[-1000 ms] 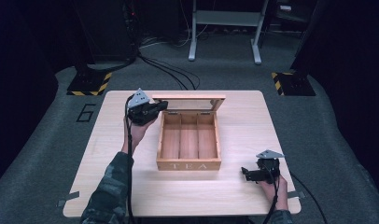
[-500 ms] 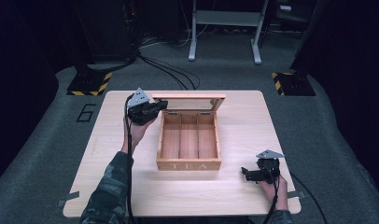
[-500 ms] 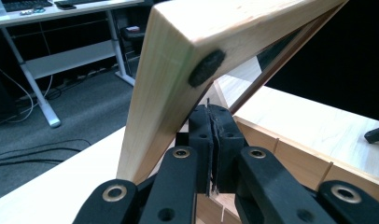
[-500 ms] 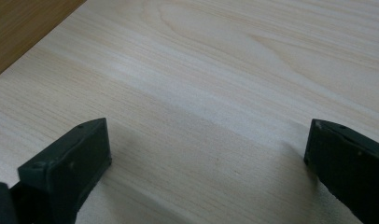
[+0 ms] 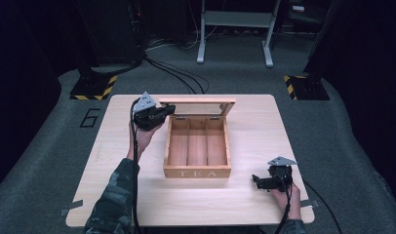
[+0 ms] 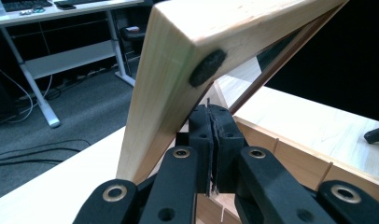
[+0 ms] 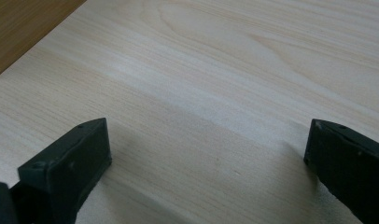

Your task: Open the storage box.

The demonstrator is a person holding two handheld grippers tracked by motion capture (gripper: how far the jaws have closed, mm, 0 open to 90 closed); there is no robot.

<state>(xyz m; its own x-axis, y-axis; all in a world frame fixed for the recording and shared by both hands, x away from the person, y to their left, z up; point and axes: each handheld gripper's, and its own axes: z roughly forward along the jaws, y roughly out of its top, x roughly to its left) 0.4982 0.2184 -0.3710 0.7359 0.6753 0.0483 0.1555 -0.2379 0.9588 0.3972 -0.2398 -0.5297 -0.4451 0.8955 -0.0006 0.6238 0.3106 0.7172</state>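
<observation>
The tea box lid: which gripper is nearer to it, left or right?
Left. The left gripper is shut at the left corner of the raised lid. The right gripper rests open on the table, past the box's near right corner.

Left gripper view: the raised lid (image 6: 178,60) of the tea box (image 5: 197,146) is cut off by the top edge; its near corner is blurred. The left gripper (image 6: 211,140) has its base cut off at the bottom edge, and it hides part of the box compartments behind.

Right gripper view: both jaws of the right gripper (image 7: 206,163) run off the picture edges; the brown corner at top left is too cropped to identify.
</observation>
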